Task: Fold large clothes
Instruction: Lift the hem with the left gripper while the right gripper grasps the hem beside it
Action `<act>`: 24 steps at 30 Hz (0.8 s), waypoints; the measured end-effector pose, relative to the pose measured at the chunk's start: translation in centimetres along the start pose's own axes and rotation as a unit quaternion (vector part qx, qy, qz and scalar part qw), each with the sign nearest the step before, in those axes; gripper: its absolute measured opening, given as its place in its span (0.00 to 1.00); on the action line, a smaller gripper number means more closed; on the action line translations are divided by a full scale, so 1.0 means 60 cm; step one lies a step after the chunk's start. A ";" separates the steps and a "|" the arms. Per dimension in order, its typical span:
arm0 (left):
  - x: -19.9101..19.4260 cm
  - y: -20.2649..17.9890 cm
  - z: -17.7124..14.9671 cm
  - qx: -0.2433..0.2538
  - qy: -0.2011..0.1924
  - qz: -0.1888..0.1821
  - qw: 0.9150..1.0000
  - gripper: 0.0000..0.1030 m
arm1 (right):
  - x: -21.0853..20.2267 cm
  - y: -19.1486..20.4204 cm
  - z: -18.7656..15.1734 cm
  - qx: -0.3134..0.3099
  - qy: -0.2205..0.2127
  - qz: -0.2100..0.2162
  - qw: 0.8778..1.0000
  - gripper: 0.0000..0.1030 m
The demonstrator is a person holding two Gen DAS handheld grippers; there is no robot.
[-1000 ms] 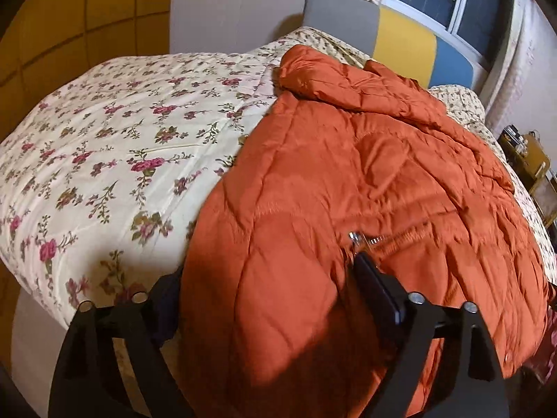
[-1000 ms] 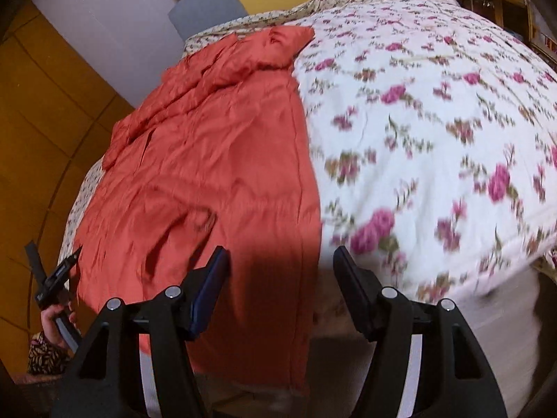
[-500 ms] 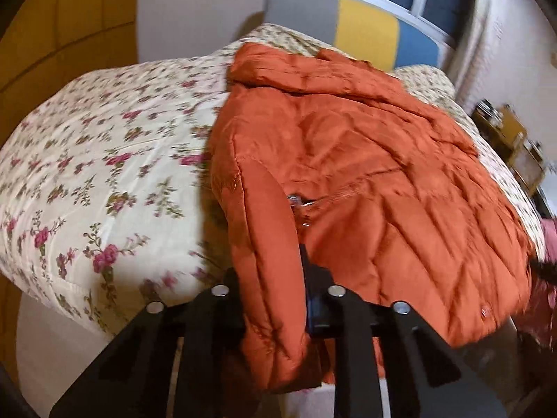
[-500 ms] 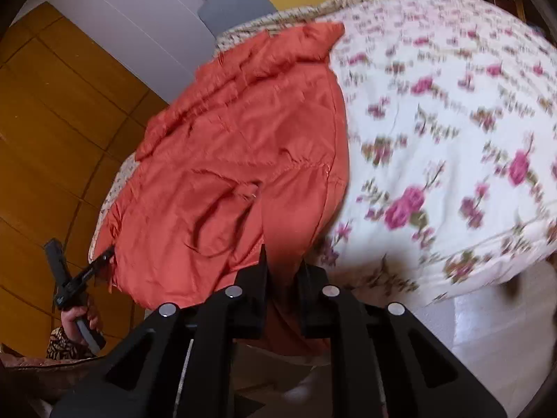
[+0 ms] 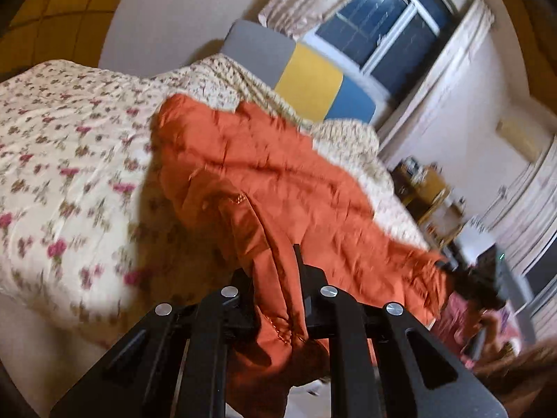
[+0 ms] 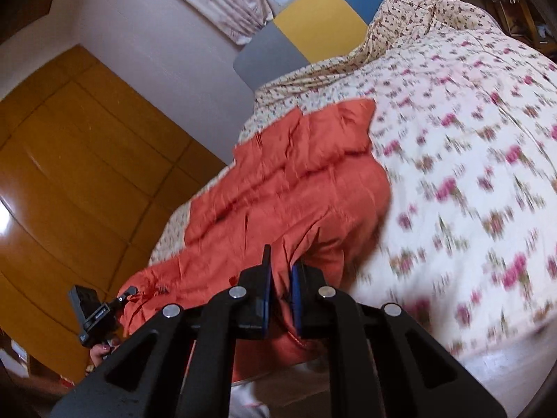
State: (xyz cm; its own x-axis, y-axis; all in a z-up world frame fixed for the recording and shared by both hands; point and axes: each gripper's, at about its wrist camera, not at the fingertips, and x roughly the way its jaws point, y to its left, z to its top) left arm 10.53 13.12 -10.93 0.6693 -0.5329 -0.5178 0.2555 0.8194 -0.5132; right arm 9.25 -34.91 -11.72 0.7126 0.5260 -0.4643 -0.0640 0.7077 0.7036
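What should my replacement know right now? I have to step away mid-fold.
Left gripper: shut on the orange jacket at its near hem.
Right gripper: shut on the jacket's other near corner.
The jacket's near end is lifted off the floral quilt; its far end lies toward the headboard.
Done: both corners gripped and raised.
Left: probably carry the hem toward the far end, lay it down, then fold again.

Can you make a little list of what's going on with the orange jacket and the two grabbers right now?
garment: orange puffer jacket, partly lifted off the bed
surface: floral quilt
left gripper: shut on the jacket's near hem
right gripper: shut on the jacket's near hem
behind bed: grey, yellow and blue headboard
picture: blurred in both views
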 end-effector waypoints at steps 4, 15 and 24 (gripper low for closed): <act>0.015 0.020 0.061 -0.038 -0.029 -0.019 0.999 0.13 | 0.027 -0.001 0.068 0.021 -0.019 0.012 1.000 0.09; 0.131 0.090 0.205 -0.101 -0.037 -0.002 0.994 0.13 | 0.178 -0.076 0.221 0.112 -0.023 0.019 0.993 0.10; 0.268 0.176 0.260 -0.171 0.005 0.043 0.984 0.13 | 0.293 -0.156 0.266 0.179 -0.028 0.001 0.983 0.31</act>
State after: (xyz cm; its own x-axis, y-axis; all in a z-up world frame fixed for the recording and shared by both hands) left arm 34.88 16.48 -14.00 0.6713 -0.4674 -0.5752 -0.0526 0.7441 -0.6660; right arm 33.51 -39.83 -17.90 0.7505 0.4940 -0.4390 0.1777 0.4890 0.8540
